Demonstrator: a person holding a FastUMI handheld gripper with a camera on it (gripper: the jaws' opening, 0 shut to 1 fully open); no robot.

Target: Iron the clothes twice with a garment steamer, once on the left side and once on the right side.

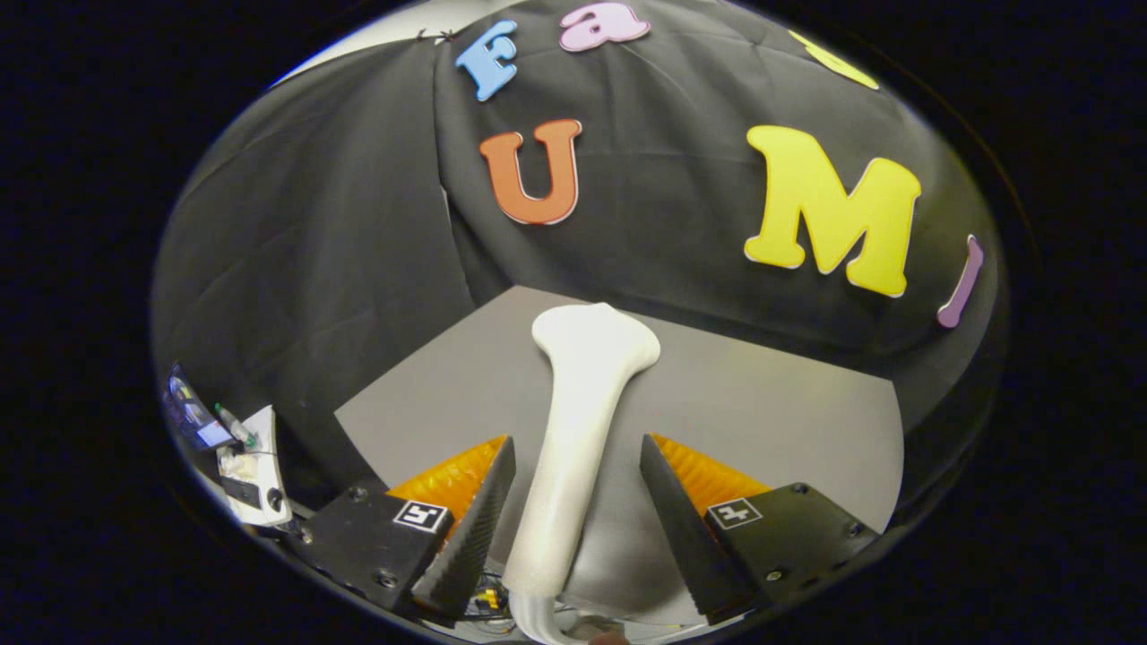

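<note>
White steamer (pixel 578 430) is seen upright between fingers of gripper (pixel 573 488), handle low and near, wide head raised far beyond fingertips. Fingers are held apart; gap is left at each side of handle, no pressing seen. Grey table (pixel 771 412) is seen behind steamer.

No readable text, only coded square markers on the tool (pixel 573 488) fingers

Steamer between the gripper's fingers, above the tabletop

The garment steamer (pixel 578 430) stands upright between the spread fingers of the gripper (pixel 578 466), touching neither, its head beyond them; the tabletop (pixel 771 403) lies behind and beneath.
</note>
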